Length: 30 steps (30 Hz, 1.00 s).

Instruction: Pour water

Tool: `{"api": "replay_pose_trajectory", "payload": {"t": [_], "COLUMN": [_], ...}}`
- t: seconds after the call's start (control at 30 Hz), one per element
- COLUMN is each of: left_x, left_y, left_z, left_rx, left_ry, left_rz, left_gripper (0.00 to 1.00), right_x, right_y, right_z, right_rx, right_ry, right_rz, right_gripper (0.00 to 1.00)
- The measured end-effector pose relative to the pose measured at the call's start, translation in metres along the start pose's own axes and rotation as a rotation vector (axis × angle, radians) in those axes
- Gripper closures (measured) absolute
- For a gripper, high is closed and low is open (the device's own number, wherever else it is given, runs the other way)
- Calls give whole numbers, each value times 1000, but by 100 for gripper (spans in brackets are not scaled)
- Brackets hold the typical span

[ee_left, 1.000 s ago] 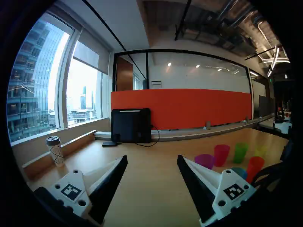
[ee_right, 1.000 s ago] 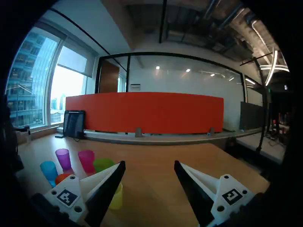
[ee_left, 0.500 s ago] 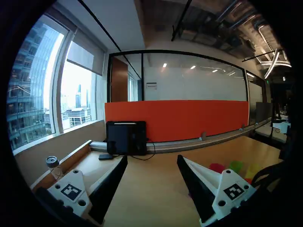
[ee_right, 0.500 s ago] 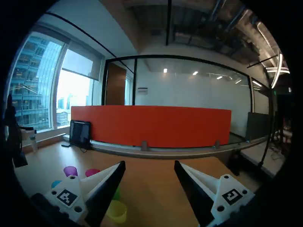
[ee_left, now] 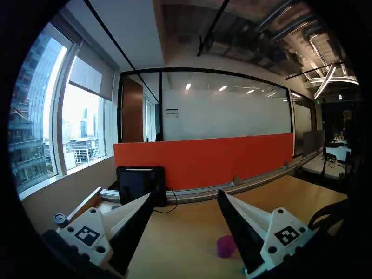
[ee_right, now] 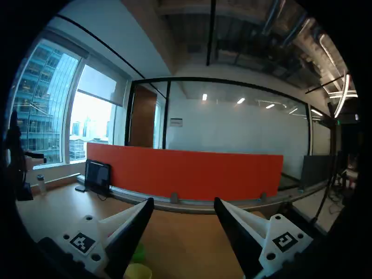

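Note:
In the left gripper view my left gripper (ee_left: 184, 194) is open, nothing between its white fingers (ee_left: 260, 232). Low between them a purple cup (ee_left: 226, 245) stands on the wooden table (ee_left: 186, 232). A small clear bottle (ee_left: 60, 218) with a dark cap peeks out at the far left, mostly hidden behind the left finger. In the right gripper view my right gripper (ee_right: 183, 201) is open and holds nothing. A green cup (ee_right: 138, 254) and a yellow cup (ee_right: 137, 271) show at the bottom beside its left finger. The bottle (ee_right: 41, 184) stands far off near the window.
A black screen (ee_left: 139, 183) with a cable stands at the back of the table, against a long orange partition (ee_left: 209, 160). Large windows (ee_left: 42, 125) run along the left. A dark shape (ee_right: 16, 172) juts in at the left edge of the right gripper view.
Both views have tilted upward. The group of coloured cups has slid down toward the bottom edge, and more ceiling shows. Both grippers stay open.

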<state>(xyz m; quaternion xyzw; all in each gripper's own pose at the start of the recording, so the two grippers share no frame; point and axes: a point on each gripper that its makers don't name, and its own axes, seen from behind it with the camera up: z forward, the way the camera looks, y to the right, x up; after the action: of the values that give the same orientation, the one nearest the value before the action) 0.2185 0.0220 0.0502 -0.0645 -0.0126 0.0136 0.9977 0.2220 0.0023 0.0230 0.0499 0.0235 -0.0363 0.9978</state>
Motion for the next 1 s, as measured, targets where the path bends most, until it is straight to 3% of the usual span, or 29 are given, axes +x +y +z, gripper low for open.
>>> {"api": "replay_pose_trajectory", "payload": {"t": [0.27, 0.47, 0.67, 1.0], "left_x": [2, -5, -6, -13], "left_y": [18, 26, 42, 66], "left_z": [-1, -2, -4, -9], "left_rx": [-91, -136, -213, -313], "left_ry": [-6, -22, -23, -42], "left_rz": [4, 15, 25, 23], "left_gripper": [3, 3, 3, 3], "right_x": [0, -1, 3, 7], "right_y": [-8, -24, -44, -54], "right_z": [3, 4, 0, -1], "right_rx": [49, 150, 260, 348], "right_ry": [-6, -5, 2, -9], "right_rz": [-2, -20, -43, 15], "right_gripper": [0, 0, 0, 0]}}
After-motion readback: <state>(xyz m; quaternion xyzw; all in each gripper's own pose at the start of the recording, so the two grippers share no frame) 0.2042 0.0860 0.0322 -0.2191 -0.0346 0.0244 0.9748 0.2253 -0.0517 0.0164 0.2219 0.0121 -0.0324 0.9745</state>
